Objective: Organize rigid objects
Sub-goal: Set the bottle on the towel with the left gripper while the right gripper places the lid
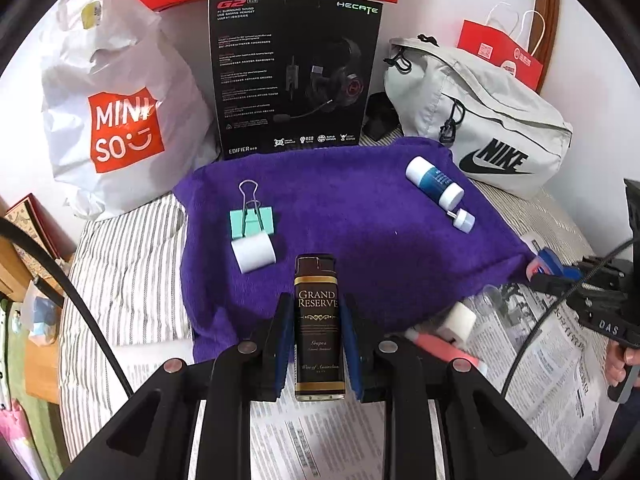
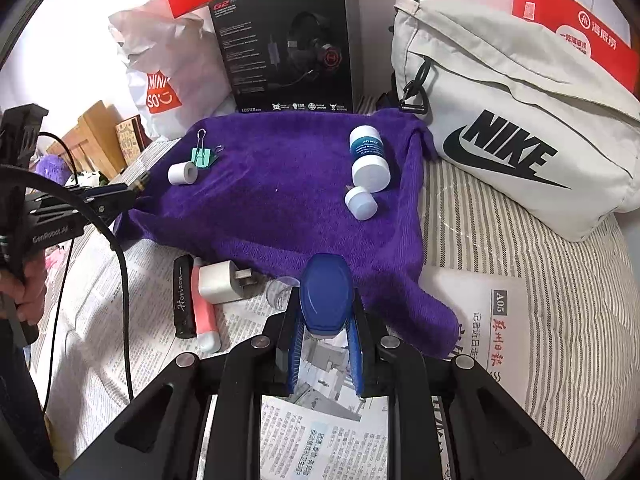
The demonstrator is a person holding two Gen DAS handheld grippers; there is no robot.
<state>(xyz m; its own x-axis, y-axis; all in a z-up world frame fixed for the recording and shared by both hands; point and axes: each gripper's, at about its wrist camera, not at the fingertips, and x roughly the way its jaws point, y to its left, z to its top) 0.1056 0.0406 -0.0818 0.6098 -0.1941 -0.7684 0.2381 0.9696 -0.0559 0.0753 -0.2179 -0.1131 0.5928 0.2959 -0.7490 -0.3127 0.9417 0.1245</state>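
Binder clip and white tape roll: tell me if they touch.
Cannot tell. Left wrist view shows the tape roll overlapping the binder clip; right wrist view shows a narrow purple strip between them.

Home bedroom, striped bedding (image 2: 520, 264), shopping bag (image 1: 120, 120), sports bag (image 2: 520, 120)

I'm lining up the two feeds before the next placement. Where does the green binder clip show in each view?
Left wrist: binder clip left of centre, on the purple towel, just above the white roll.
Right wrist: binder clip upper left, near the towel's far-left corner, above the roll.
Shared landmark: the black headset box standing behind the towel.
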